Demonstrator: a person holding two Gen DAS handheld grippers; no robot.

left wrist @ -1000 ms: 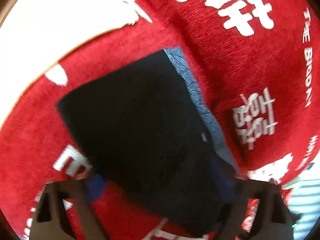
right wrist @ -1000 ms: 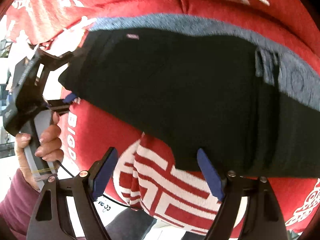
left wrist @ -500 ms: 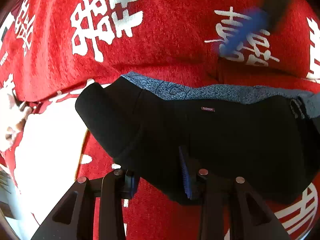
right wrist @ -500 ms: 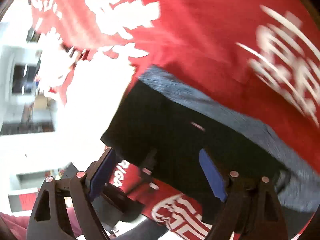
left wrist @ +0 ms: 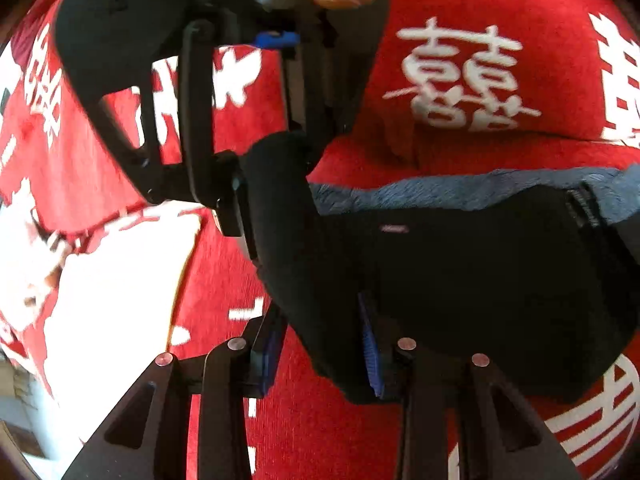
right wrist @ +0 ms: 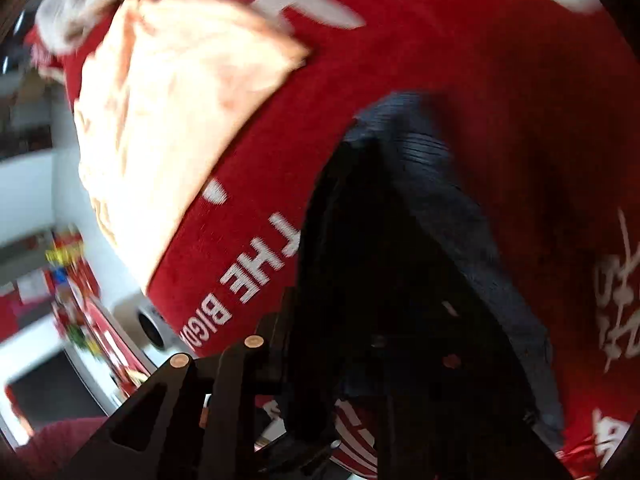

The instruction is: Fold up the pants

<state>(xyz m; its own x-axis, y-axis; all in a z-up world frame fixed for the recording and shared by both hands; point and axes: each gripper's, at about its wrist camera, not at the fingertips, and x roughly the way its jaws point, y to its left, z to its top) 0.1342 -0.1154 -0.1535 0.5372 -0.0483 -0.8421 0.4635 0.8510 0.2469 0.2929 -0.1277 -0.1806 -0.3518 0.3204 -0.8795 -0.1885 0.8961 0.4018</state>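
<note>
The black pants (left wrist: 472, 280) with a grey-blue inner band lie on a red cloth with white characters. My left gripper (left wrist: 320, 344) has its blue pads on either side of the pants' near corner fold, with cloth between them. The right gripper (left wrist: 276, 184) comes in from the top of the left wrist view, held by a hand, its fingers closed on the pants' far left corner. In the right wrist view the pants (right wrist: 400, 280) cover the gripper (right wrist: 340, 344) and hide its pads.
A pale peach garment (right wrist: 168, 128) lies on the red cloth (right wrist: 460, 40) to the left of the pants. The cloth's edge and a white floor with clutter (right wrist: 48, 320) show at the lower left.
The right gripper has swung over to the pants' left corner and closed on it. The left gripper stays at the near corner, with its pads still on the cloth.
</note>
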